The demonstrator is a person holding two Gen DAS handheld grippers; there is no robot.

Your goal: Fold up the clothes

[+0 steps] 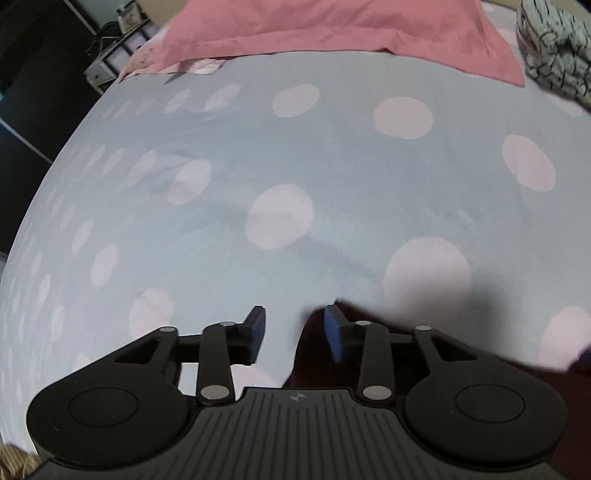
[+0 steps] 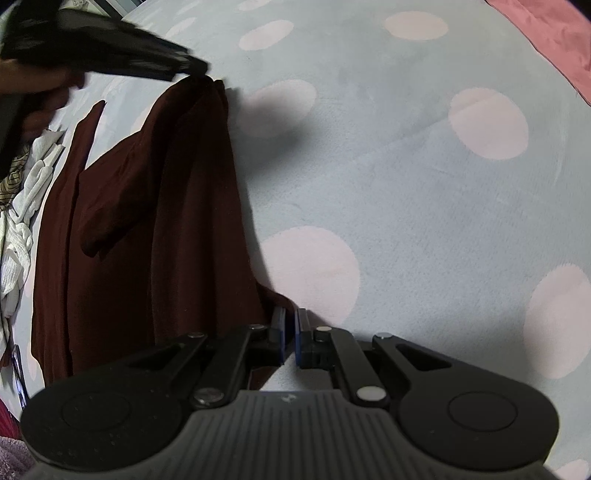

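Right wrist view: maroon garment (image 2: 147, 221) on spotted bedsheet (image 2: 406, 203), two claws at its corners.
Right gripper (image 2: 291, 332): jaws pinched together on the garment's near corner, cloth running off toward 10 o'clock. Left gripper (image 1: 293, 332): jaws half open, pads clear of the cloth, far corner lying beside its 3 o'clock finger (image 1: 334, 332). Pink pillow (image 1: 332, 29) at 12 o'clock.

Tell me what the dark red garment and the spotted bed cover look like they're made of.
Dark red garment: thin, soft woven cloth, matte; it hangs in long limp folds. Possibly cotton or viscose, can't tell which.
Spotted bed cover: plush, fleece-like fabric, matte; its surface shows fuzzy brushed streaks.
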